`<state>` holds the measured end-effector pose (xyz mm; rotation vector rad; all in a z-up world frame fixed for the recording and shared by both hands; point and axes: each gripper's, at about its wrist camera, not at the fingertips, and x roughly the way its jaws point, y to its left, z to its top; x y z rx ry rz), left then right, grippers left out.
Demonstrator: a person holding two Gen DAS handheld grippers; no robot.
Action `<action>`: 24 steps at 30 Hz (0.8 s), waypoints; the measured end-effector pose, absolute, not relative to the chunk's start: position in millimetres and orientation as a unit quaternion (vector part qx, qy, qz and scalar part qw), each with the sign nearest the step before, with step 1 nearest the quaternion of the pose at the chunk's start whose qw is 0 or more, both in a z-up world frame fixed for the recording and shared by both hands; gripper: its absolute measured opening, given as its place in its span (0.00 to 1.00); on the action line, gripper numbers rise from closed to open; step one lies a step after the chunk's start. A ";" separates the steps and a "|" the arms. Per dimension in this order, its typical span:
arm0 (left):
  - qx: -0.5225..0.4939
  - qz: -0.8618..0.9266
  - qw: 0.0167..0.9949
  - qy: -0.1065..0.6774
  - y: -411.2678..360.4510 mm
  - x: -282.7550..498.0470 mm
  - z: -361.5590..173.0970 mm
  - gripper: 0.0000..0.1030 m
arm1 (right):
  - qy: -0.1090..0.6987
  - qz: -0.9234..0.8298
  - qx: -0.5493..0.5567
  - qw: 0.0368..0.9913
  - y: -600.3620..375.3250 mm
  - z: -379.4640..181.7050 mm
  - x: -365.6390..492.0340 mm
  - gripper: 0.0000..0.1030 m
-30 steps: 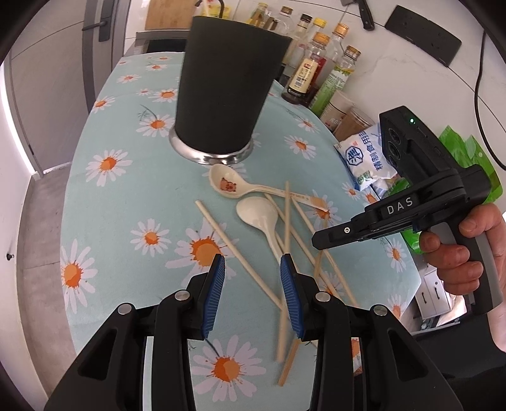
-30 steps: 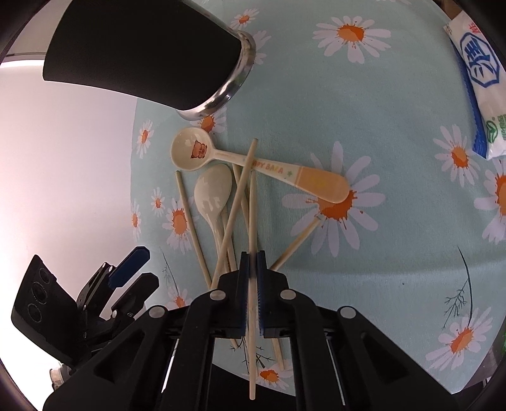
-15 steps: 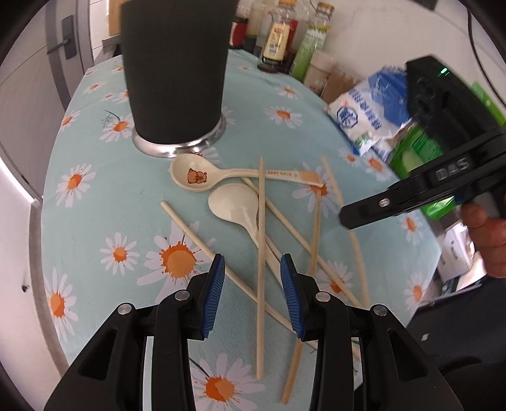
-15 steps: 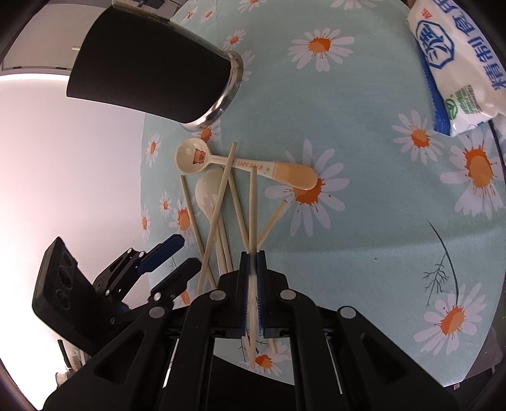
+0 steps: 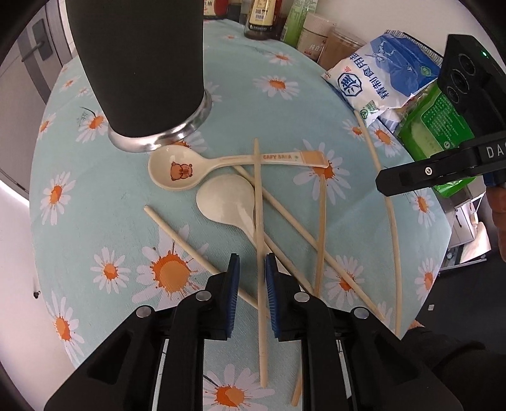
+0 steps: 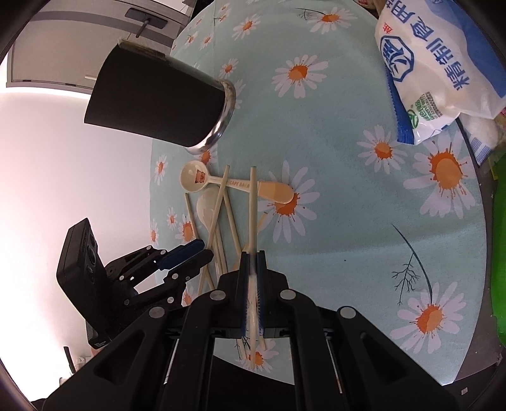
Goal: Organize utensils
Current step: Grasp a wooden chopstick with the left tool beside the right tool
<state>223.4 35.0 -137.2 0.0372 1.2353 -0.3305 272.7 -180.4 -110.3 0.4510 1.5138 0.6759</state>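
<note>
A tall black cup [image 5: 139,63] with a steel rim stands on the daisy tablecloth [image 5: 95,196]. Below it lie a bear-print spoon [image 5: 189,167], a plain cream spoon [image 5: 227,199] and several wooden chopsticks. My left gripper [image 5: 251,272] is open low over the pile, its blue pads either side of one chopstick [image 5: 258,202]. My right gripper [image 6: 252,268] is shut on another chopstick [image 6: 252,208] and holds it above the table; in the left wrist view this chopstick [image 5: 387,202] hangs from the gripper at the right edge.
A blue-and-white bag [image 5: 382,72] and a green packet [image 5: 442,126] lie at the table's right side. Sauce bottles and jars [image 5: 262,19] stand behind the cup. The table edge is close below both grippers.
My right gripper has lifted its chopstick away from the pile. My left gripper has moved forward and down, so one chopstick now lies between its open pads.
</note>
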 end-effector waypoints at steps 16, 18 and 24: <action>0.003 -0.156 0.794 0.587 35.8 228.3 -130.3 0.04 | 0.656 0.316 0.204 0.654 -171.7 -103.7 282.3 0.06; -0.005 -0.154 0.799 0.581 39.2 226.9 -125.0 0.04 | 0.654 0.321 0.199 0.655 -166.5 -101.3 283.6 0.06; -0.025 -0.143 0.828 0.542 51.9 220.4 -102.2 0.04 | 0.648 0.336 0.182 0.658 -147.2 -90.6 289.2 0.06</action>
